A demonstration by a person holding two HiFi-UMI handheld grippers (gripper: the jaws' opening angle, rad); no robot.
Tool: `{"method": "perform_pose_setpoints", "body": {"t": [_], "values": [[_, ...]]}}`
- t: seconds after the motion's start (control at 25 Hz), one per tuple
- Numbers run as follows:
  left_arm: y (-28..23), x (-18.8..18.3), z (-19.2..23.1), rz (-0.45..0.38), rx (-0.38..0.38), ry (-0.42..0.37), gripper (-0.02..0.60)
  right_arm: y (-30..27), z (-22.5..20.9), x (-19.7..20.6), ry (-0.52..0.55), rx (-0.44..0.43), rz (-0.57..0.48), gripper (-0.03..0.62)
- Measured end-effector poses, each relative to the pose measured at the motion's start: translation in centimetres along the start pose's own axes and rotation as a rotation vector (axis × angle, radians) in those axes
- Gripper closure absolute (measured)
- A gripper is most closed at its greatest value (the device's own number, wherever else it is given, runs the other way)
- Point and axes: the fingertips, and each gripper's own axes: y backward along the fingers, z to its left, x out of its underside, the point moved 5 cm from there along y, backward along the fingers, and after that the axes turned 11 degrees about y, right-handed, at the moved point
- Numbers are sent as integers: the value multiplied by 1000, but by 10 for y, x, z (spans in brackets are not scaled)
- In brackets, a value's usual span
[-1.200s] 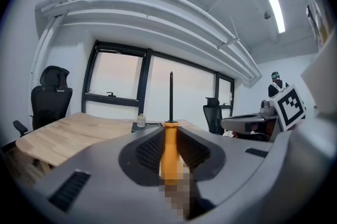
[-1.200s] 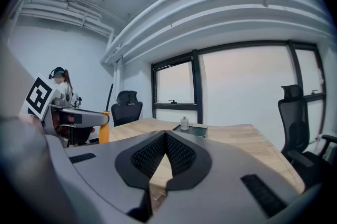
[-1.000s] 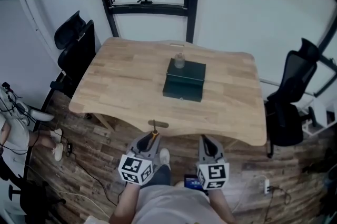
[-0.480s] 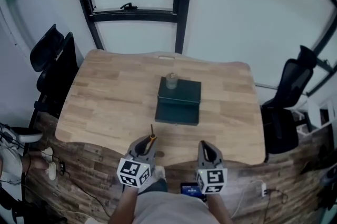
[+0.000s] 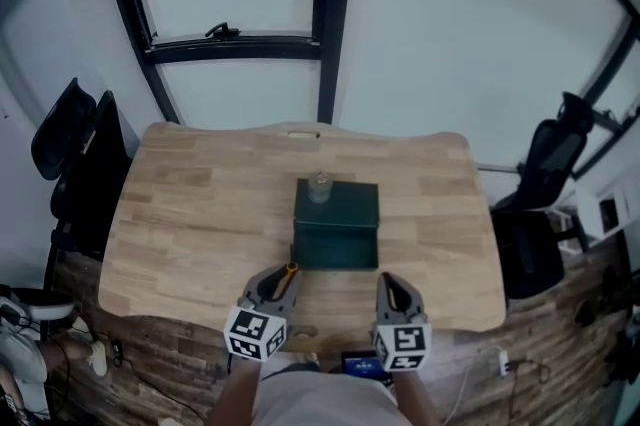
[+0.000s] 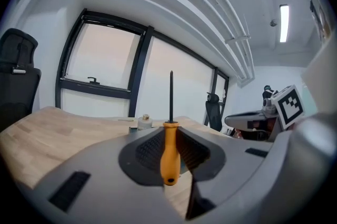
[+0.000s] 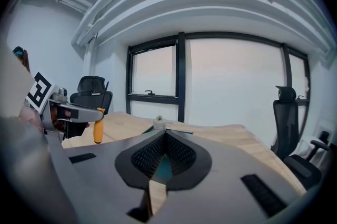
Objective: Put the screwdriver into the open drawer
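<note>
At the table's (image 5: 180,214) near edge, screwdriver (image 6: 169,150) held upright.
Left gripper (image 5: 277,281) clamps its orange handle, likely ready to lower into the drawer (image 5: 336,250); right gripper (image 5: 392,286) closed, empty.

The table (image 5: 200,214) is pale wood, matt, its grain plain in long boards. The screwdriver (image 6: 168,160) has a glossy orange plastic handle and a dark metal shaft — the left gripper (image 6: 169,136) around it is smooth matt grey plastic with ribbed black pads (image 6: 149,148).
</note>
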Motion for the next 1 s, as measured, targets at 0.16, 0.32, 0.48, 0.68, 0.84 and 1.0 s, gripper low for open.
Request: {"method": "perform_pose_setpoints", "body": {"t": [0.16,0.32,0.48,0.68,0.84,1.0], "values": [[-14,-6,6,23,33,-15,509,-9,-3,-8,-11,28,-2,595],[-26,-13,9,35,53,-27,509,-11,-7,-5,-28,56,17,595],[-38,-18,10,37,71,-31,509,-14,-9,-4,-47,70,44,595],[-48,-16,13,57,86,-30,509,-22,-9,-3,-57,64,45,595],[-57,-17,16,64,88,-32,509,-31,-14,-1,-68,66,55,595],[-66,-22,23,67,83,-27,509,-43,-14,0,-77,49,64,595]]}}
